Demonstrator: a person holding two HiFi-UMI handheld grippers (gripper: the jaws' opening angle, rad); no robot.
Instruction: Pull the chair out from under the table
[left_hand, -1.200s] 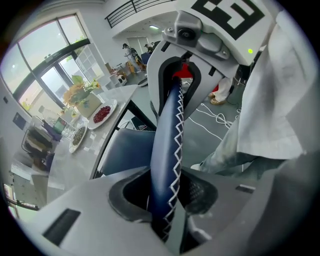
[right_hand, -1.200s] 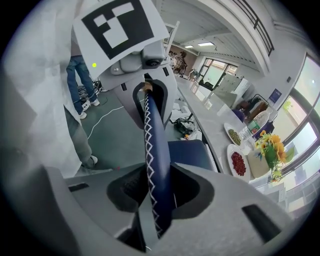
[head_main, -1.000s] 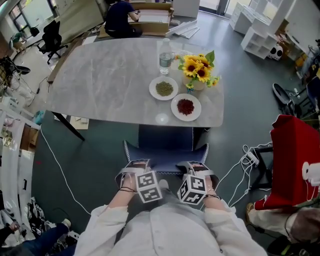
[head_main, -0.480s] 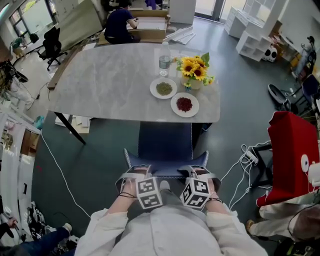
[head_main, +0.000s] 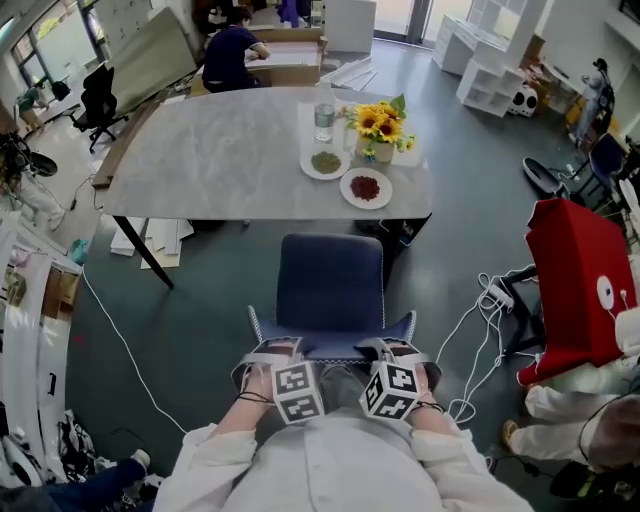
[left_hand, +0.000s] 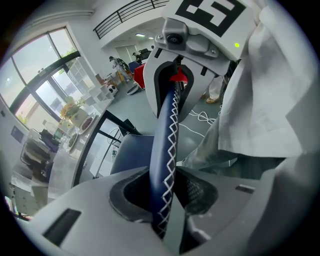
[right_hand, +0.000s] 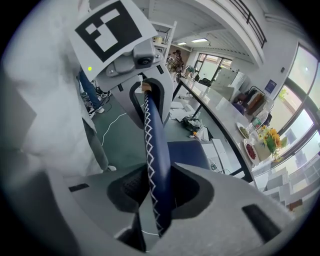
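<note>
A: What does the left gripper (head_main: 272, 352) have hold of?

B: The top edge of the backrest (left_hand: 165, 145) of the dark blue padded chair (head_main: 330, 285), near the backrest's left corner. Its fingers (left_hand: 128, 202) are clamped on that edge, and the white zigzag stitching runs straight between them.

A: And the right gripper (head_main: 400, 350)?

B: It has the same grip near the right corner. Its fingers (right_hand: 191, 195) pinch the stitched edge from both sides.

A: Where does the chair stand?

B: On the grey-green floor, with its backrest toward the person. The whole seat is in view. Its front edge lies near the near edge of the grey marble-look desk (head_main: 220, 150), below the desk's right half.

A: What is on the desk?

B: Everything sits toward the right end. There is a clear bottle (head_main: 323, 120), with a white plate of green bits (head_main: 325, 162) just in front of it. Next comes a white plate of red bits (head_main: 365, 187) nearer the near edge, and a pot of yellow sunflowers (head_main: 378, 125) behind that.

A: Anything around it?

B: A person in a dark top (head_main: 228, 55) is beyond the far edge. White cables (head_main: 480, 310) lie on the floor to the right of the chair.
</note>
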